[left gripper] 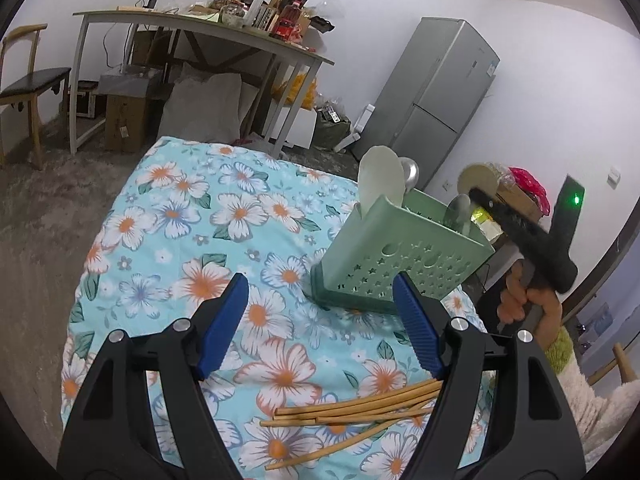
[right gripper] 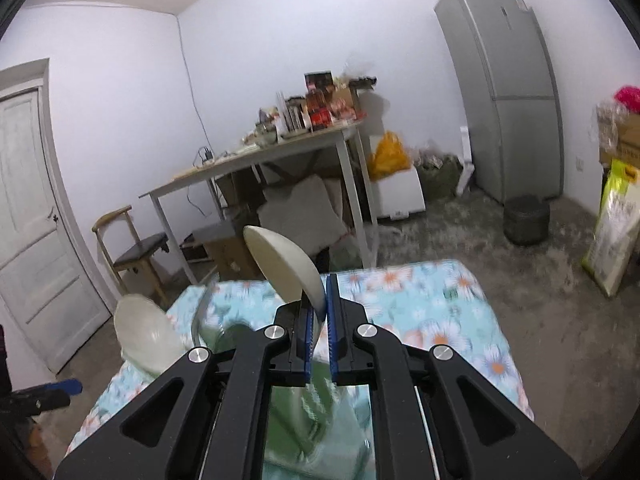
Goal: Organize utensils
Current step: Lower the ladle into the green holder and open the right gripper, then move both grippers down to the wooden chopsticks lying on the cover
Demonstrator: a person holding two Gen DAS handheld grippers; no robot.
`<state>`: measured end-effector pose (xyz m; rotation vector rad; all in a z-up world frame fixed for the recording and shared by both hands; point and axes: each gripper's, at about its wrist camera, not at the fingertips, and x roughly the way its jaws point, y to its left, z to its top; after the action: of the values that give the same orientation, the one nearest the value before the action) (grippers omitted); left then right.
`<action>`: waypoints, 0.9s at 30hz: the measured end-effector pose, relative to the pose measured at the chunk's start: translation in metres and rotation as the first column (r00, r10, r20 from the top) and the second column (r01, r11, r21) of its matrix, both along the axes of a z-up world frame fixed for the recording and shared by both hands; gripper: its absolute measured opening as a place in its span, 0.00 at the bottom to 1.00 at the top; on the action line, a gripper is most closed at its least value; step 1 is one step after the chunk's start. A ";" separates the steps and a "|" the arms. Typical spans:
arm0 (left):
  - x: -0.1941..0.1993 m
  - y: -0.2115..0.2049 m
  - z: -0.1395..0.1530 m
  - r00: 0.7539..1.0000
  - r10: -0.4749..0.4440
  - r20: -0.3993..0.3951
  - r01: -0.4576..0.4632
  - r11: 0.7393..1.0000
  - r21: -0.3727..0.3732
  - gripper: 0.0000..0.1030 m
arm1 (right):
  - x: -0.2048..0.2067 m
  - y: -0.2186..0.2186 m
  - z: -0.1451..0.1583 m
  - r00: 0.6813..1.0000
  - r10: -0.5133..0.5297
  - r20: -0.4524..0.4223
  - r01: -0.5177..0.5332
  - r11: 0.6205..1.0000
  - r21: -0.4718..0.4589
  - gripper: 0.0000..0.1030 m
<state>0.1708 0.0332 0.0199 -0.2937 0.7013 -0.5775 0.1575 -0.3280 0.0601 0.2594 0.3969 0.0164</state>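
Chopsticks: thin, round bamboo rods

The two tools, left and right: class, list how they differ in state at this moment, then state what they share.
1. The left tool stands wide open; the right tool is nearly closed.
2. The left tool holds nothing, with the chopsticks lying on the floral cloth beneath it; the right tool grips a pale spoon above the green holder.

Shared: black frames and ribbed blue pads.
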 end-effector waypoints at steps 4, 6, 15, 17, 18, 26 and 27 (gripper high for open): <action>0.001 -0.003 -0.003 1.000 -0.005 -0.003 0.005 1.000 0.001 0.70 | -0.020 -0.008 0.002 1.000 -0.025 -0.003 0.025 1.000 0.018 0.46; 0.001 -0.005 -0.006 1.000 -0.004 -0.019 0.004 1.000 0.004 0.70 | -0.032 -0.010 0.005 0.999 -0.033 0.008 0.033 0.999 0.018 0.52; -0.021 -0.008 -0.008 0.999 0.016 -0.039 -0.014 0.999 0.033 0.73 | -0.079 -0.004 0.029 0.998 -0.040 0.054 0.037 0.998 0.059 0.63; -0.028 -0.008 -0.007 0.999 0.015 -0.043 -0.012 0.999 0.049 0.74 | -0.090 0.003 0.034 0.997 -0.031 0.066 0.028 0.998 0.053 0.65; -0.033 -0.007 -0.007 0.999 0.014 -0.043 -0.012 0.999 0.053 0.75 | -0.096 0.007 0.037 0.997 -0.024 0.071 0.020 0.999 0.049 0.67; -0.066 0.004 -0.009 0.997 0.035 -0.068 -0.032 0.998 0.051 0.80 | -0.132 0.047 0.039 0.999 -0.010 -0.034 0.009 0.999 -0.040 0.79; -0.070 0.005 -0.011 0.996 0.037 -0.076 -0.034 0.998 0.048 0.81 | -0.135 0.051 0.037 0.998 -0.013 -0.056 0.010 0.999 -0.051 0.81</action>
<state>0.1007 0.0384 0.0088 -0.2851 0.7816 -0.5173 0.0227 -0.2767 0.0975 0.2124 0.4511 -0.0124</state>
